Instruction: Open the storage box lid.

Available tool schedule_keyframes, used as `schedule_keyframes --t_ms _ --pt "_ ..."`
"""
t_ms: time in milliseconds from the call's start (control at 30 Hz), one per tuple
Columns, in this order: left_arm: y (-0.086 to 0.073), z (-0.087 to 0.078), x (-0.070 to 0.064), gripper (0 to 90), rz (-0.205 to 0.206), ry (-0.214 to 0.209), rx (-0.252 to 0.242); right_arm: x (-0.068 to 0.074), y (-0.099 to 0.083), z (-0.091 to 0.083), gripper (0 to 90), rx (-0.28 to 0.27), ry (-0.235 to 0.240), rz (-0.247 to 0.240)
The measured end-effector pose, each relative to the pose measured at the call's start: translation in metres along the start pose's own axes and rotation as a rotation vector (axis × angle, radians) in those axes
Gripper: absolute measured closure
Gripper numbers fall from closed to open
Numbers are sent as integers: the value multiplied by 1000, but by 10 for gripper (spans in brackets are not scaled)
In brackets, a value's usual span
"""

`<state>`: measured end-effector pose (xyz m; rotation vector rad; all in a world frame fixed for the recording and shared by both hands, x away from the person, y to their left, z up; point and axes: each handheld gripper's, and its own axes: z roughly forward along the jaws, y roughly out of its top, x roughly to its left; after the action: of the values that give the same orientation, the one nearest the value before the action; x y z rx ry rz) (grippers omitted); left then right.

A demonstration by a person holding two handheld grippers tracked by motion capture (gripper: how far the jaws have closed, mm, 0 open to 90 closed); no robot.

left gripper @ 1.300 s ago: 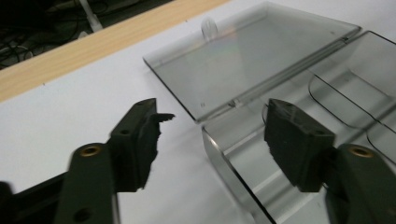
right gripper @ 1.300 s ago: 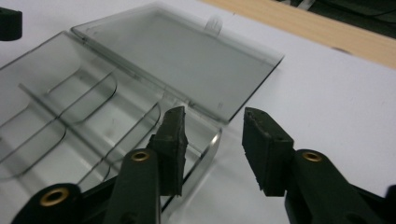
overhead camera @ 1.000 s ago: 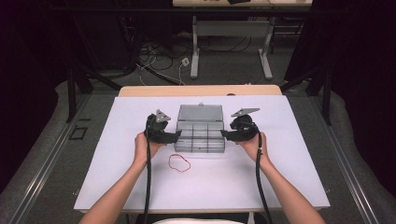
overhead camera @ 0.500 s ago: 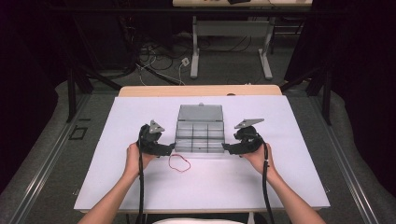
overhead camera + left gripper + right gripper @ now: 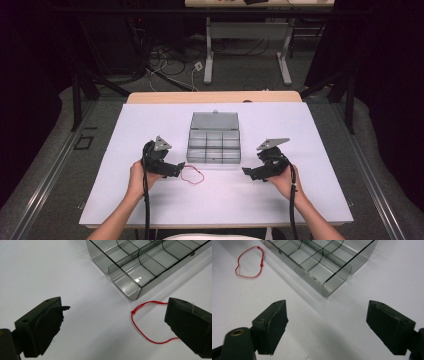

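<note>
A white counter point(image 5: 150, 125) in a dark room with floor cables point(image 5: 170, 60) carries a clear compartment box point(image 5: 214, 142) and a red string loop point(image 5: 192, 176) just before it, flanked by the left gripper point(image 5: 176, 170) and right gripper point(image 5: 248, 172), jaws spread wide and empty.

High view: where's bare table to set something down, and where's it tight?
Free: the white table left of the compartment box, the stretch right of it, and the near strip between the forearms. Tight: in front of the box, where the red string loop lies beside the left gripper.
</note>
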<state>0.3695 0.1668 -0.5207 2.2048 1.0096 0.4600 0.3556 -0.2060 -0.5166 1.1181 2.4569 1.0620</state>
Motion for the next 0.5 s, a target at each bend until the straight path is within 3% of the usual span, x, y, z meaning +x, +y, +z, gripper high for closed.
schedule_keyframes --t_ms 333,500 --pt "-8 -1 -3 0 15 -1 24 11 -25 -7 95 23 27 -25" --pt "-7 1 -5 0 25 -3 25 10 -27 -8 66 25 31 -19"
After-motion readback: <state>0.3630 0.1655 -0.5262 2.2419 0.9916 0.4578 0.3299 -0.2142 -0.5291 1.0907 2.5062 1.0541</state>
